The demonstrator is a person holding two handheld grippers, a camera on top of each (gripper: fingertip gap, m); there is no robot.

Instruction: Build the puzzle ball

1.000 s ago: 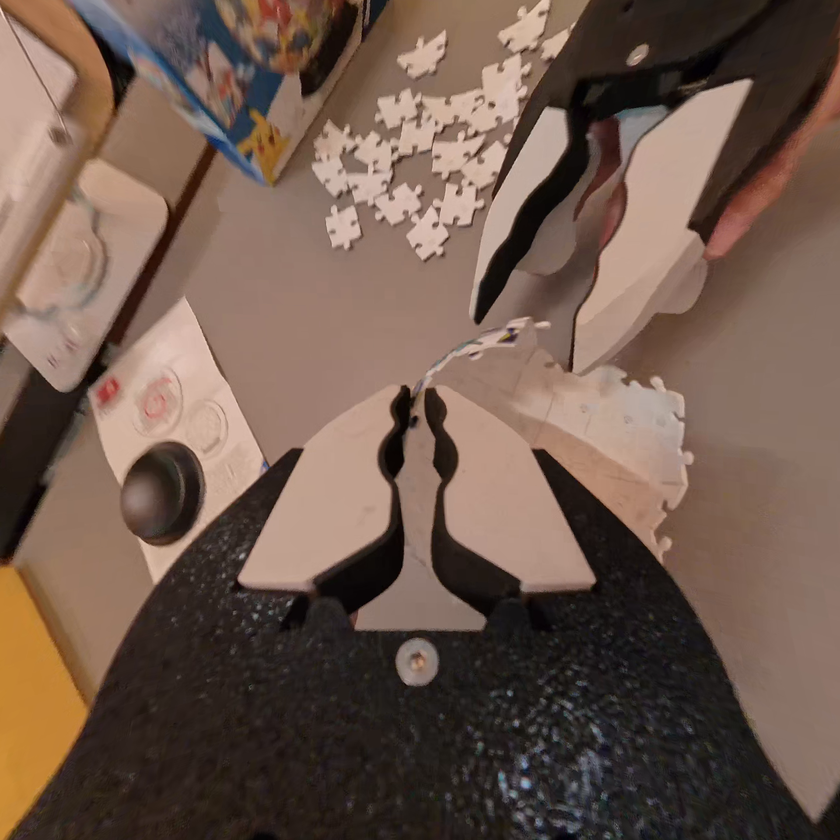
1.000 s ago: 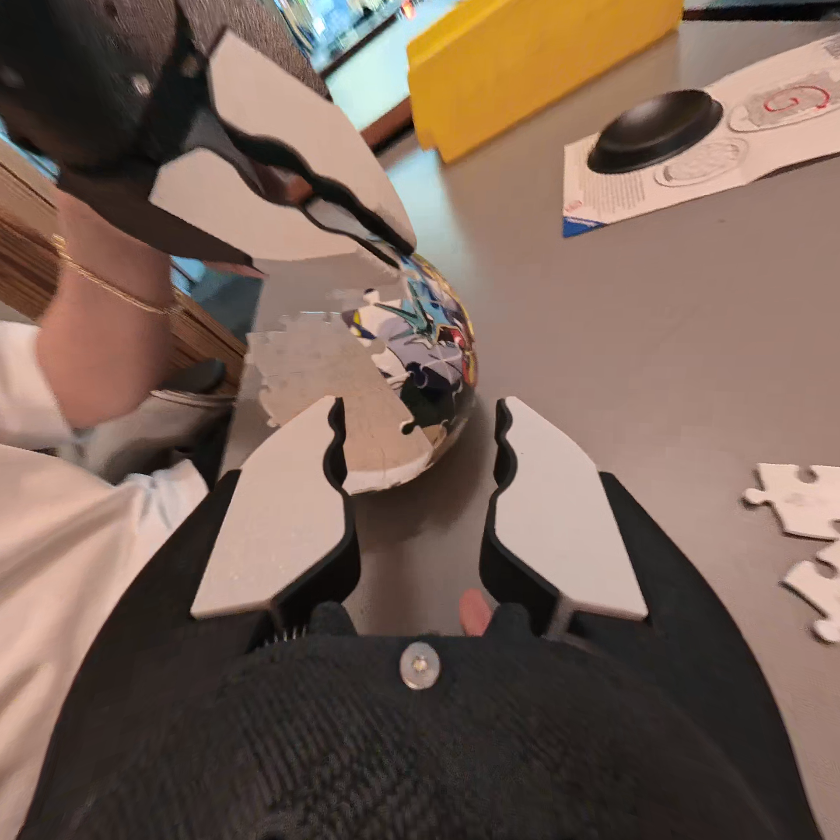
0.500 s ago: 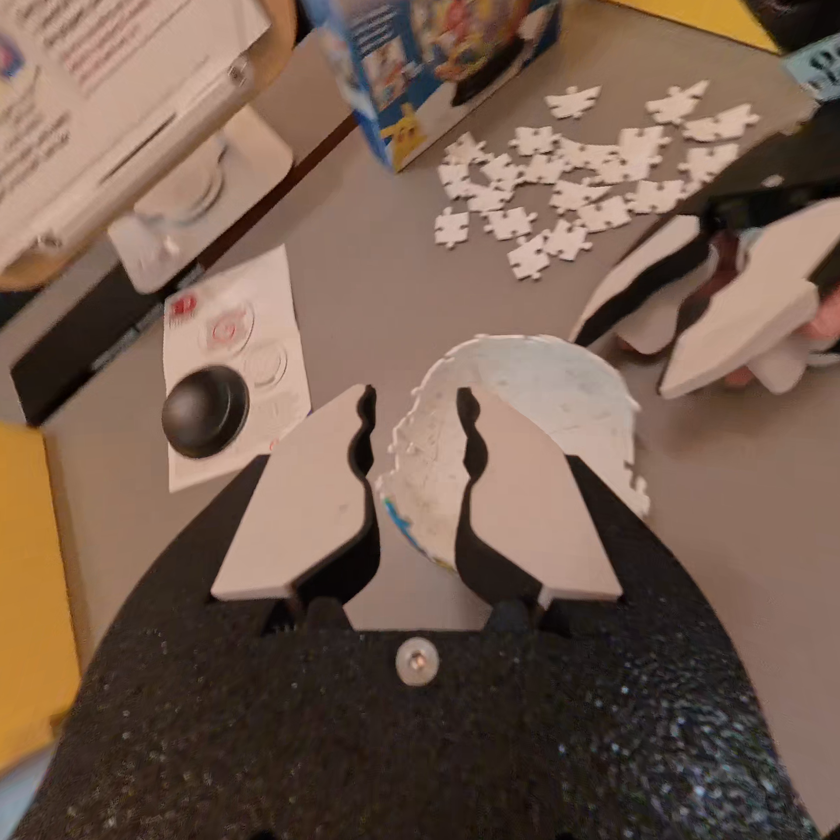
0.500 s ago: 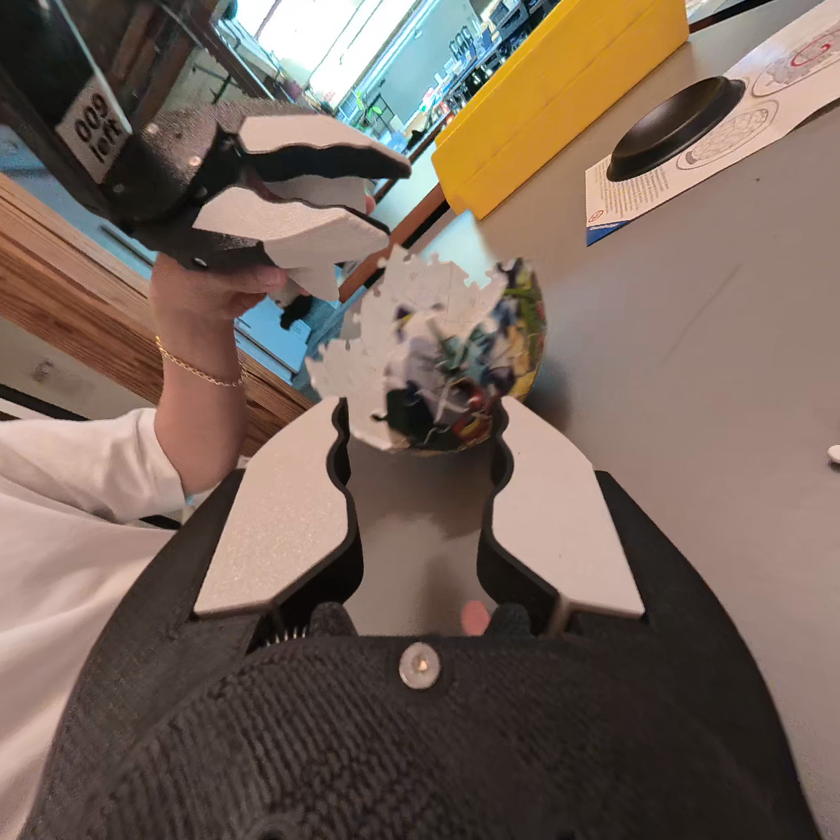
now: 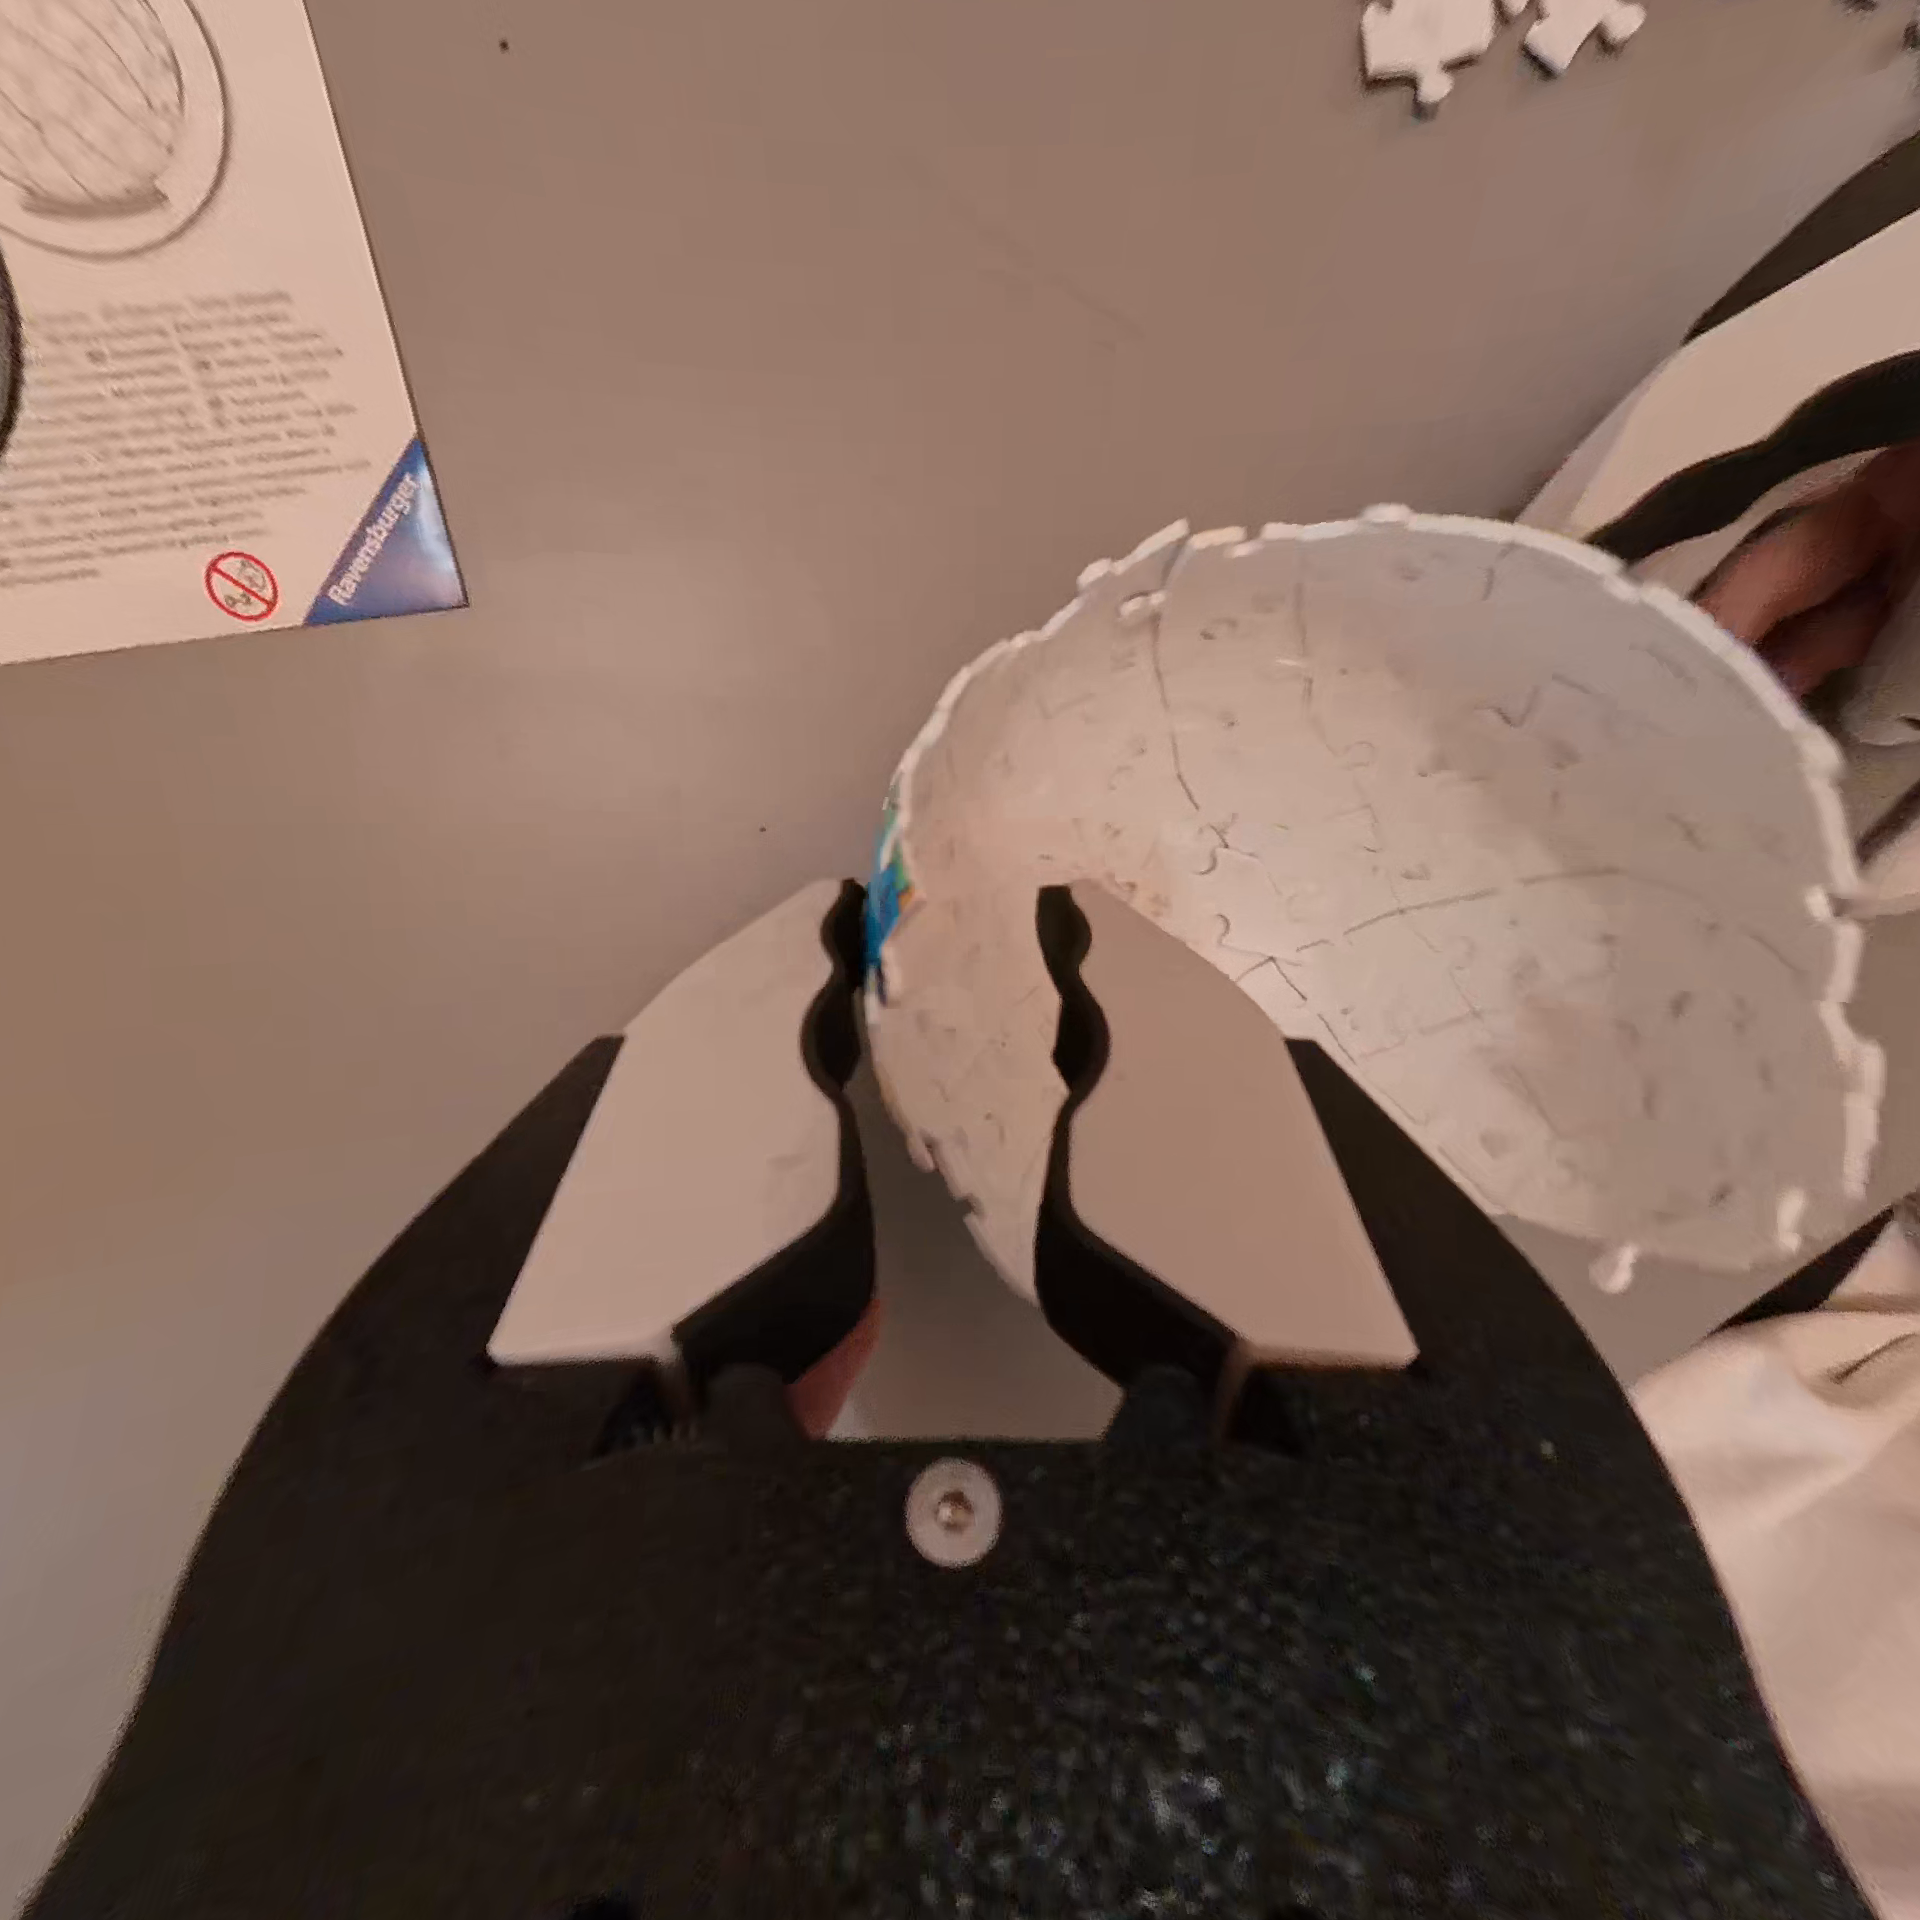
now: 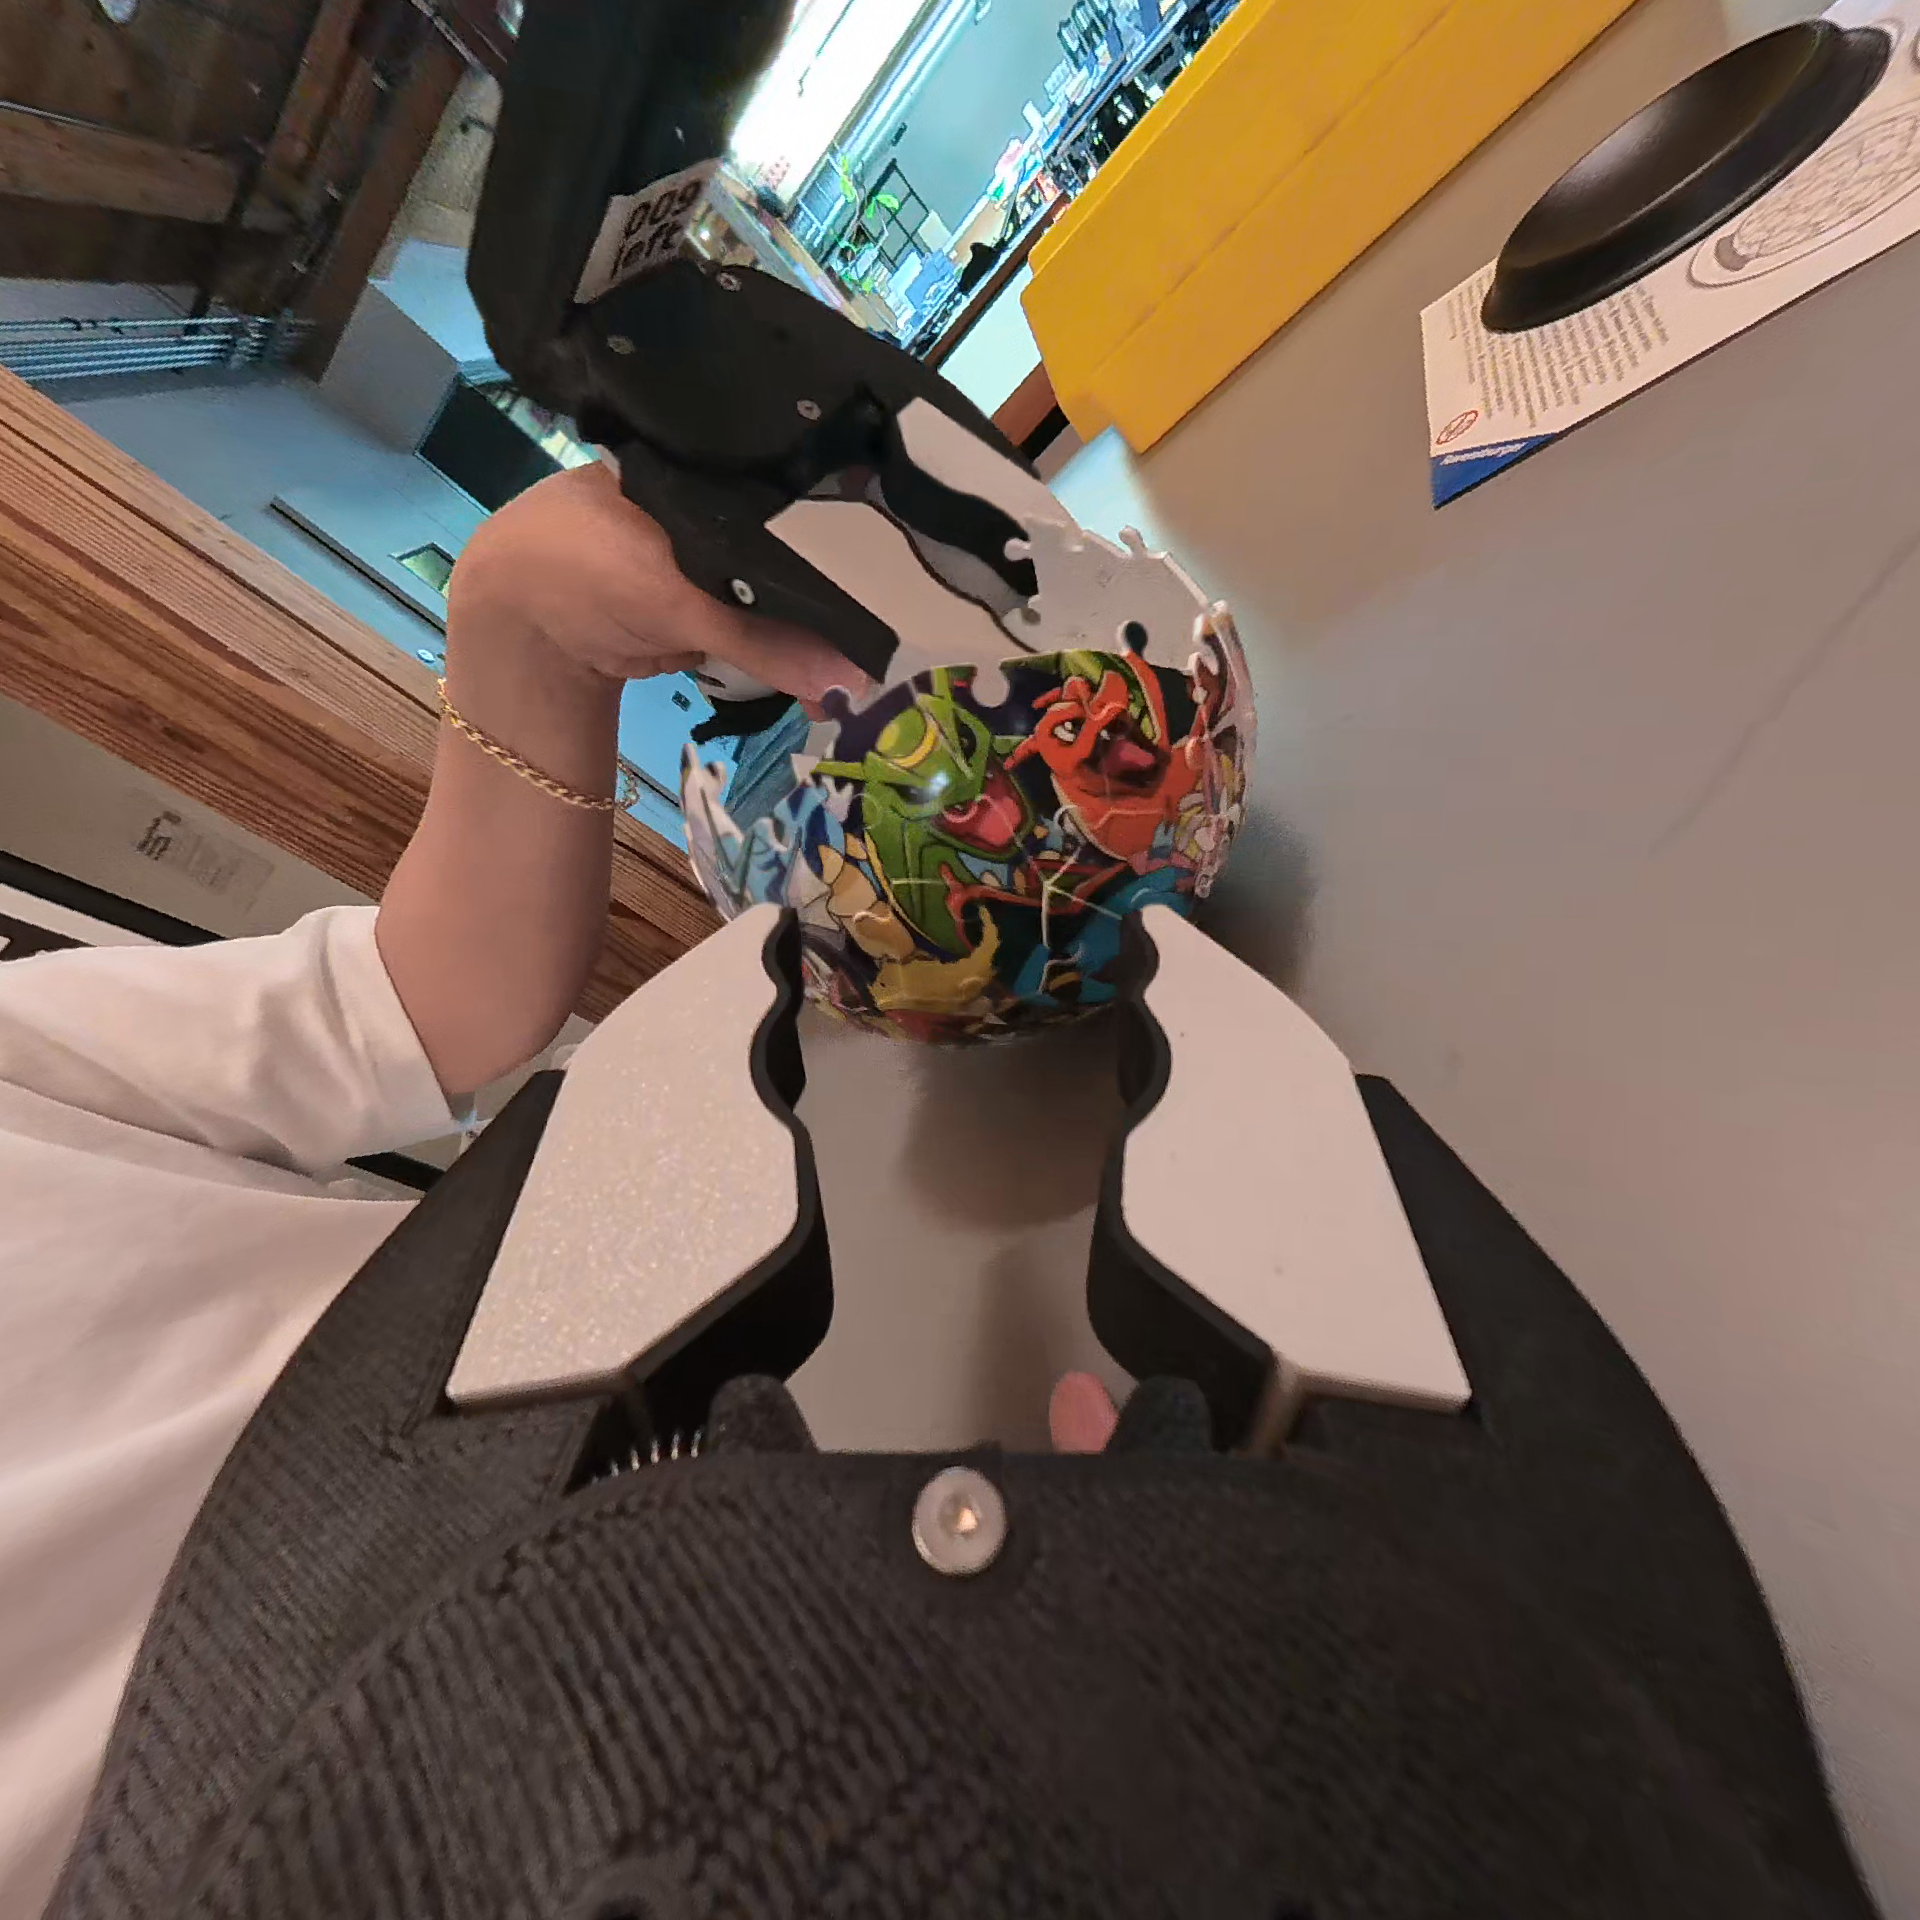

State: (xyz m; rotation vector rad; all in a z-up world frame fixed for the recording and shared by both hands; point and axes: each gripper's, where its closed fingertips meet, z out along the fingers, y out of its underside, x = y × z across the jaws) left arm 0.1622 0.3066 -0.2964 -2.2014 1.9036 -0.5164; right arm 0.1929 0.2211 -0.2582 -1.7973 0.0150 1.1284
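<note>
Roughly half of the puzzle ball looks assembled: a bowl-shaped shell of joined pieces, colourful cartoon print on the outside, plain white on the inside, with a jagged rim of tabs where more pieces must go.

The left gripper straddles the shell's wall near the rim, 1 finger outside against the printed face and 1 inside the bowl. A gap shows between the inner finger and the wall, so whether it truly pinches the shell or only brackets it cannot be told; in the right wrist view it comes down on the far top edge of the rim. The shell seems to sit with its rounded bottom on the grey table, tilted, though contact is hard to confirm.

The right gripper is spread wide and holds nothing, its fingertips just at the near side of the shell, 1 on each flank.

What is left, judging from this: the whole upper half. A few loose white pieces lie at the far edge of the table in the left wrist view. The black stand rests unused on the instruction sheet at the far right, near a yellow bin. The next step is likely steadying the shell and fetching another piece.
</note>
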